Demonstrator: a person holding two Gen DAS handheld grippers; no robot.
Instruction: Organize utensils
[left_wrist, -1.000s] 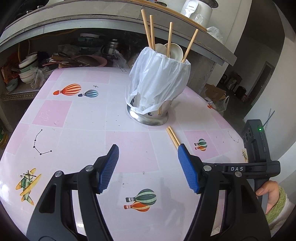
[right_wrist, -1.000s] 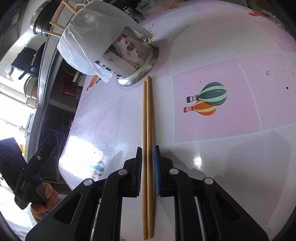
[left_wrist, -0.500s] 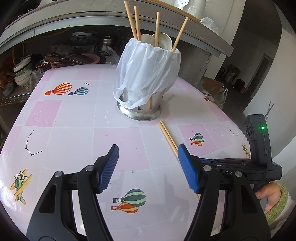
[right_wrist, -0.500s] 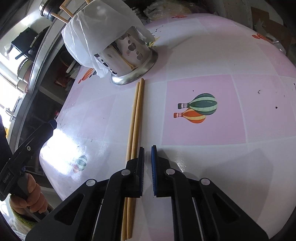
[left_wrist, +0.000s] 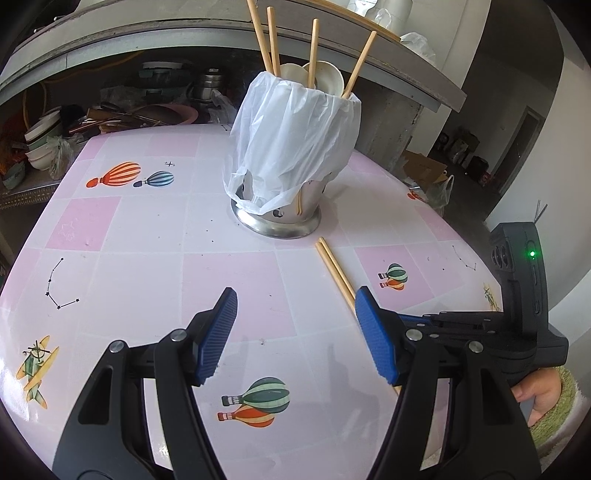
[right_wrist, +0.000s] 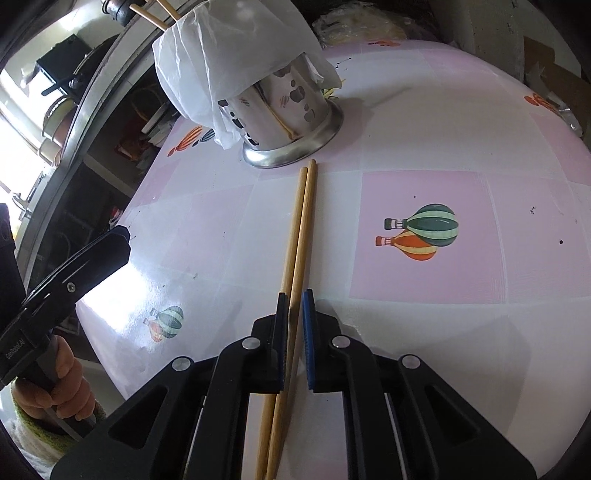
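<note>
A pair of chopsticks (right_wrist: 295, 243) is left on the pink table (right_wrist: 424, 122), tips just short of the steel holder (right_wrist: 288, 122) at twelve o'clock, where four sticks are already stood. The pair is pinched near its butt end by the almost closed right gripper (right_wrist: 294, 332). The left gripper (left_wrist: 295, 332) is held wide and empty, the pair at its two o'clock.

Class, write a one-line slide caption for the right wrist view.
Right gripper shut on two chopsticks lying on the pink table, tips near the bag-covered metal holder.
</note>
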